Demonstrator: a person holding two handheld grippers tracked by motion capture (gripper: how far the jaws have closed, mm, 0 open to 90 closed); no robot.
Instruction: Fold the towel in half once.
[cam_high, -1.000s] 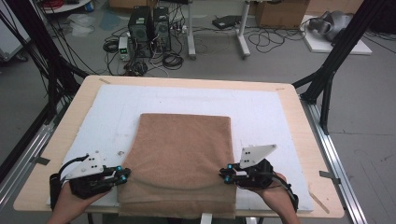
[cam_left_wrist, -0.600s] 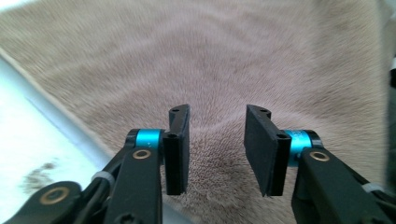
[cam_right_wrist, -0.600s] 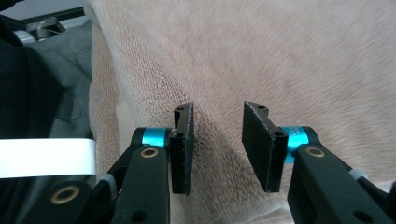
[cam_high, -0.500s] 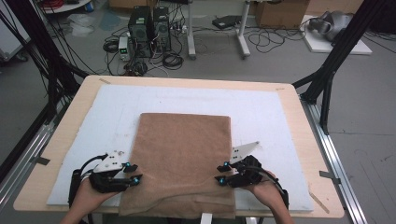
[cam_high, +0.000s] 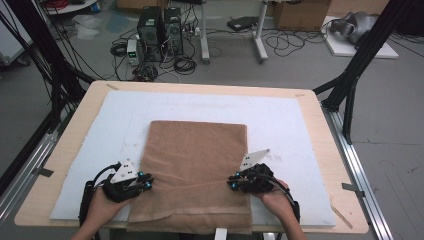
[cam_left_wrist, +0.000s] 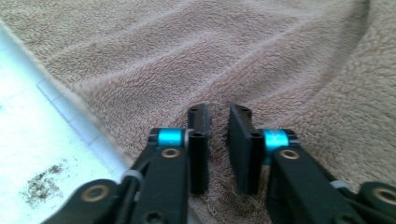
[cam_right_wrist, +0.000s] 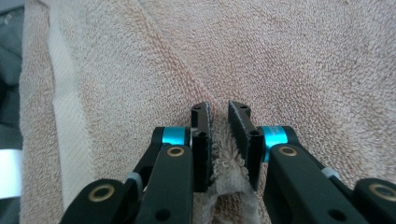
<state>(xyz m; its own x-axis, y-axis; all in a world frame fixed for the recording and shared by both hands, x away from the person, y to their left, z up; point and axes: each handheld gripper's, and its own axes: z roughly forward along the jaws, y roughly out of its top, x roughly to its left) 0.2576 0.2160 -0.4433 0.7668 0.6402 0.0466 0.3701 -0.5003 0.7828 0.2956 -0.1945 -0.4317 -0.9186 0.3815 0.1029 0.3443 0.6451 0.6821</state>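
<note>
A brown towel (cam_high: 195, 155) lies flat on a white foam mat (cam_high: 300, 115), and its near end hangs over the table's front edge. My left gripper (cam_high: 146, 184) is at the towel's left edge, its jaws shut on a pinch of the towel (cam_left_wrist: 233, 51). My right gripper (cam_high: 232, 183) is at the right edge, with a raised fold of the towel (cam_right_wrist: 280, 56) clamped between its jaws. A shallow crease runs across the cloth between the two grippers. Seen up close, the left gripper (cam_left_wrist: 218, 122) and the right gripper (cam_right_wrist: 219, 116) each show terry pile in a narrow gap.
The mat covers most of a wooden table (cam_high: 325, 150). Bare mat (cam_left_wrist: 28, 154) with a dark smudge lies left of the towel. Black frame legs (cam_high: 350, 85) stand at the table's far corners. Computer towers (cam_high: 160, 25) and cables sit on the floor beyond.
Both grippers have moved inward onto the towel's side edges, the left one farther. A crease has formed in the cloth between them.
</note>
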